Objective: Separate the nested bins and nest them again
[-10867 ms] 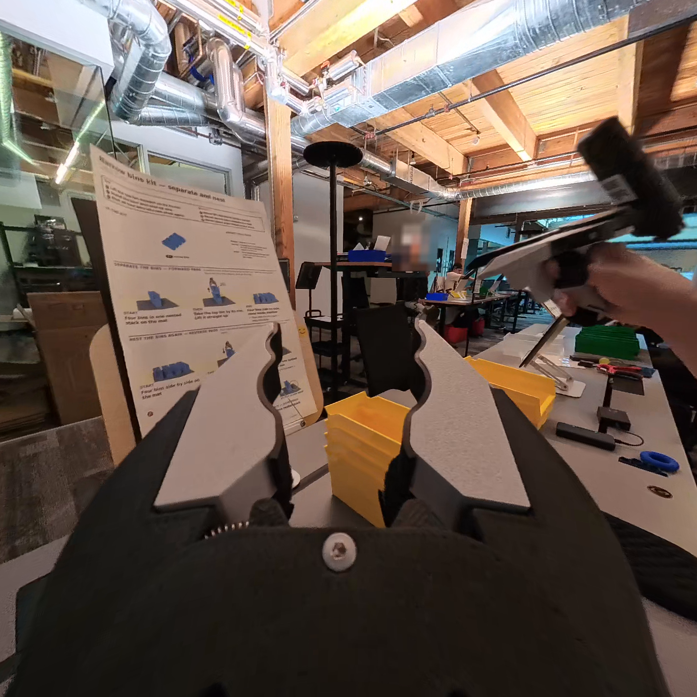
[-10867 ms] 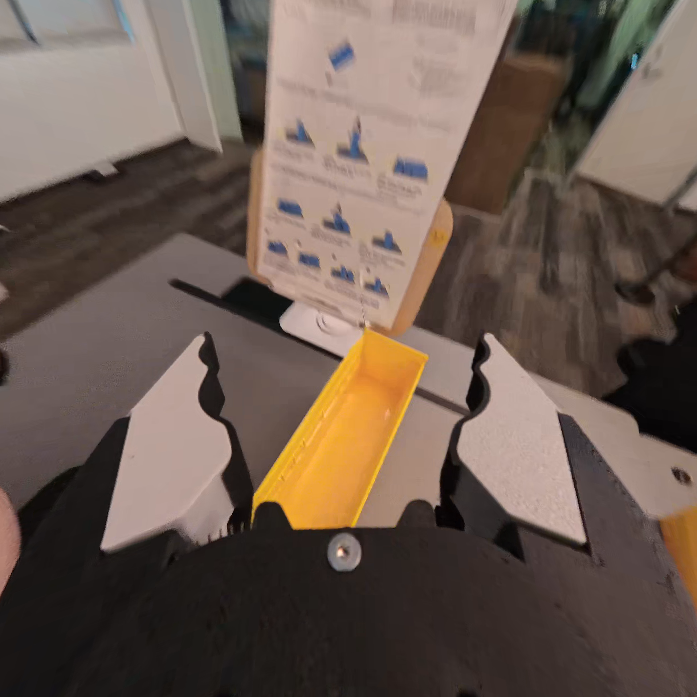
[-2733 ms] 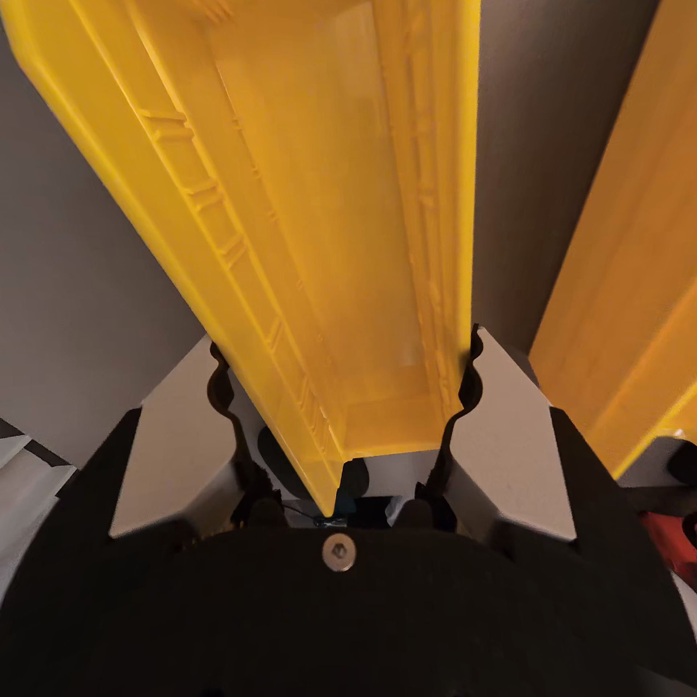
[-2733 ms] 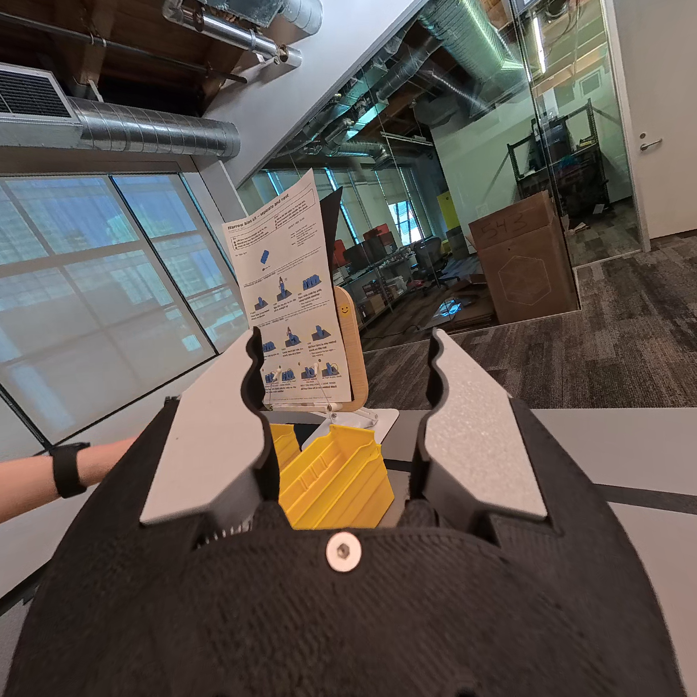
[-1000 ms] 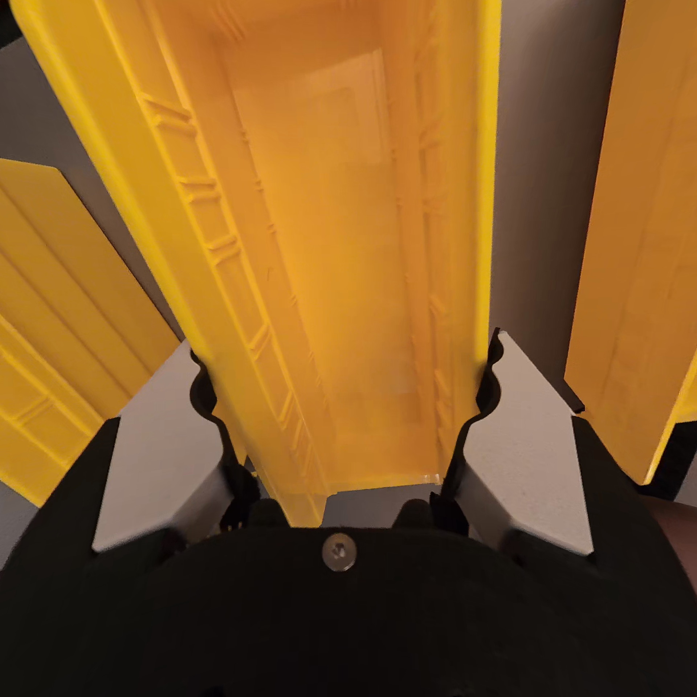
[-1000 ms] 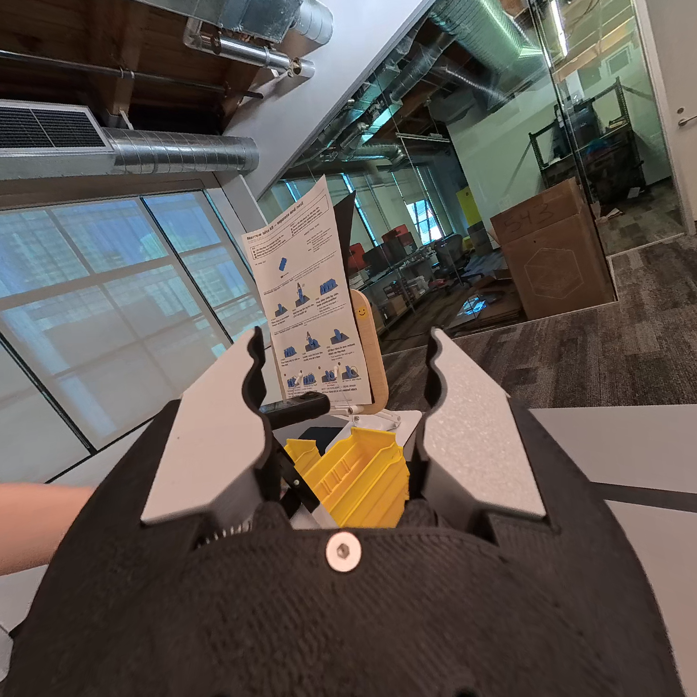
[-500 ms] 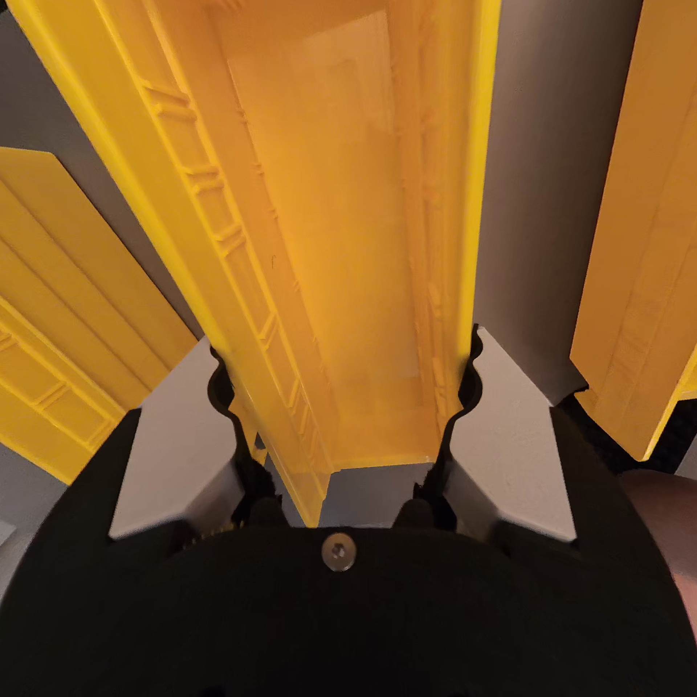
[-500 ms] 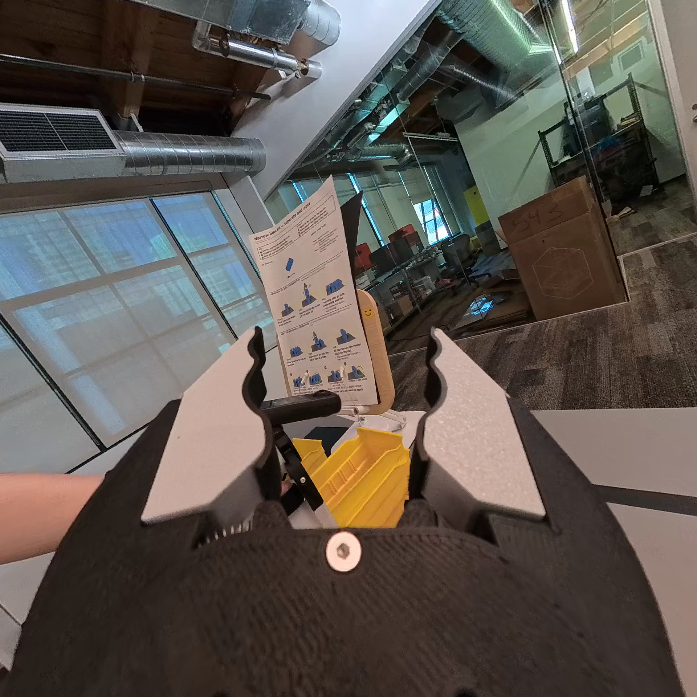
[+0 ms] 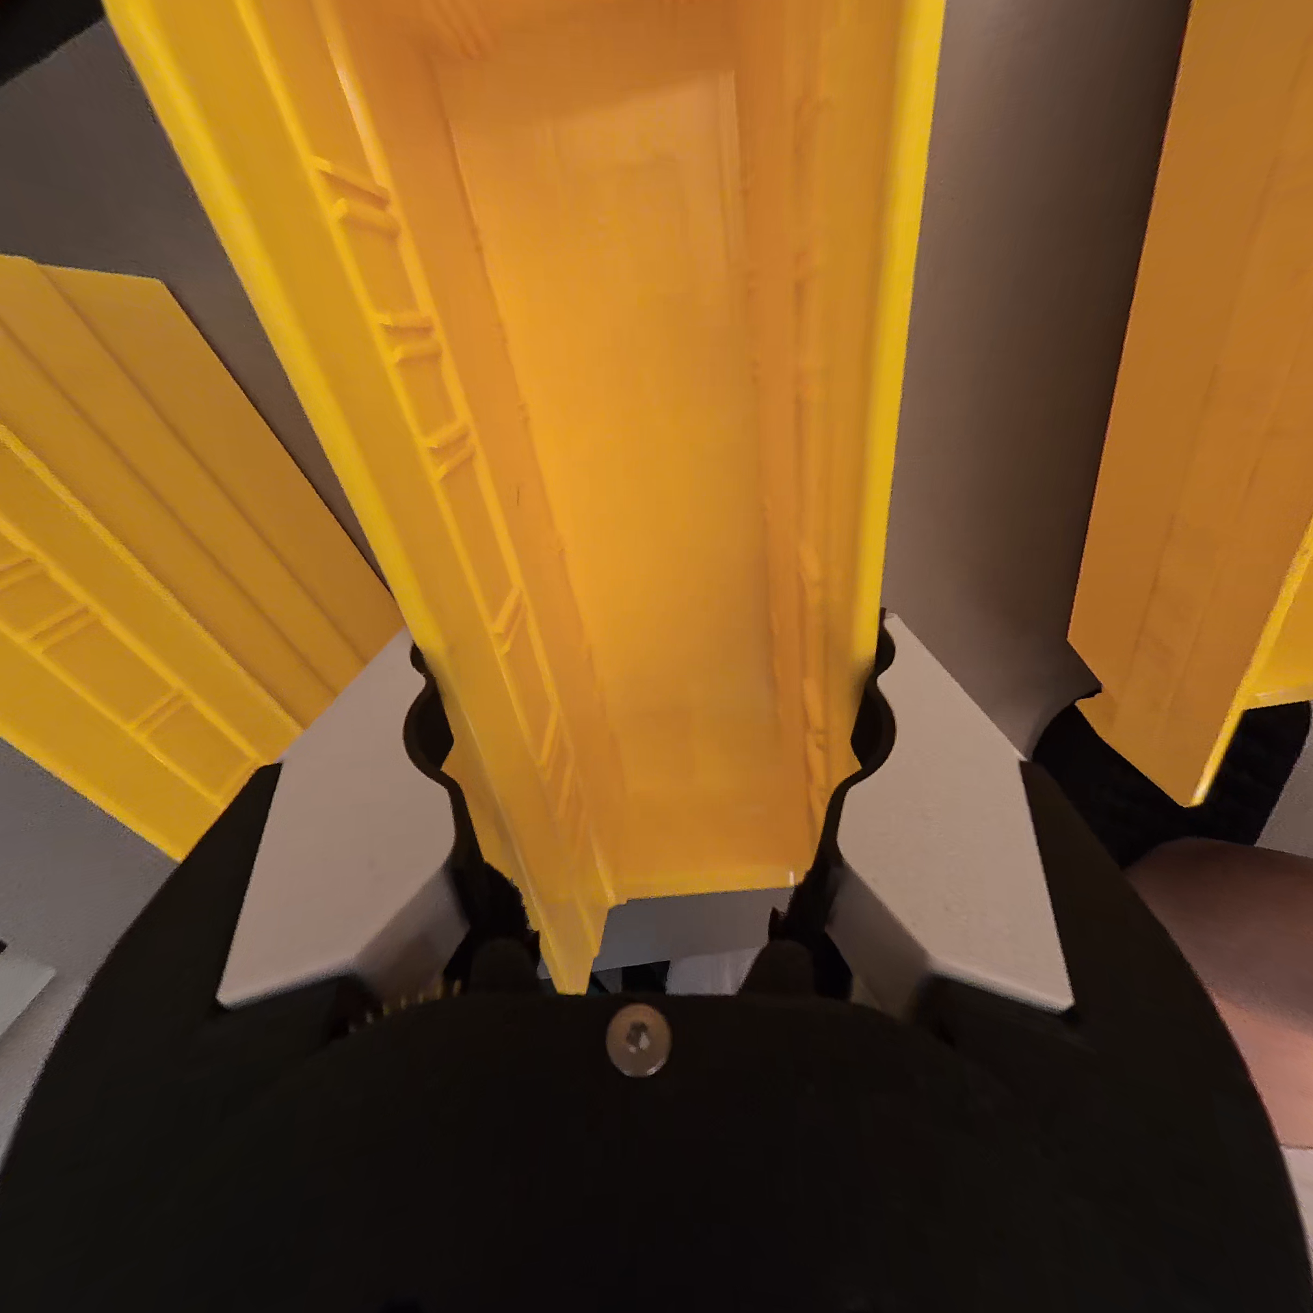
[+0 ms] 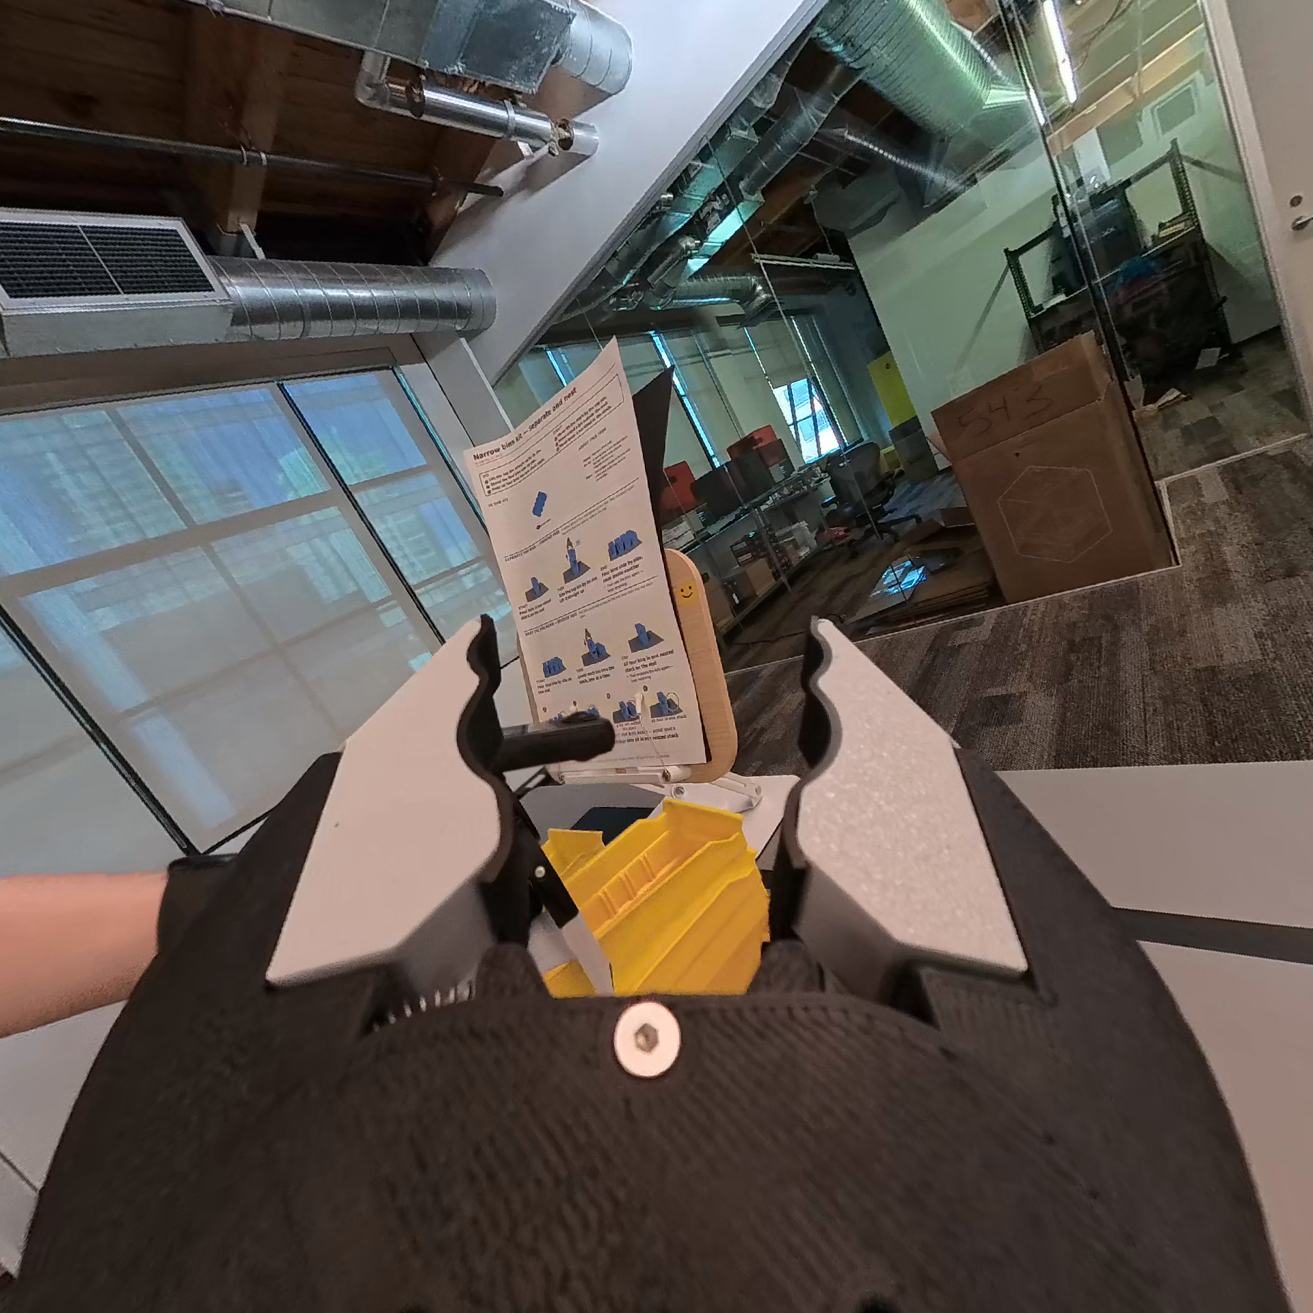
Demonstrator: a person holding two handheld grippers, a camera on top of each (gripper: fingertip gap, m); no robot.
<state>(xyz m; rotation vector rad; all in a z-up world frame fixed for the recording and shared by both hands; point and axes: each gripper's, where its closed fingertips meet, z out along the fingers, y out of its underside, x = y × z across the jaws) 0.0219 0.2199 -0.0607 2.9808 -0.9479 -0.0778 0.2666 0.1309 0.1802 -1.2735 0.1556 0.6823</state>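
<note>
Left wrist view: a long yellow bin point(image 9: 639, 426) is seen from above, running away from the camera between the fingers of the left gripper point(image 9: 646, 682). Both dark pads are set against the bin's long walls, the left fingertip point(image 9: 426, 682) at the outer ribbed wall and the right fingertip point(image 9: 877, 668) at the opposite rim, so the bin is gripped across its width. A second yellow bin point(image 9: 128, 568) is seen at the left, angled away, and a third yellow bin point(image 9: 1193, 426) at the right, each apart from the gripped one with grey table point(image 9: 995, 355) showing between. Part of a hand point(image 9: 1250, 980) is seen at the lower right edge. Right wrist view: the right gripper point(image 10: 650, 661) is held up off the table, fingers spread wide and nothing between them. Beyond the fingers, yellow bins point(image 10: 661, 895) are seen low on the table, with the other gripper's black handle point(image 10: 561, 742) above them. An instruction sheet point(image 10: 590, 568) is propped on a wooden stand point(image 10: 700, 654) behind the bins. A forearm point(image 10: 71, 945) enters from the left. A cardboard box point(image 10: 1044, 483) is noted behind the glass wall.
</note>
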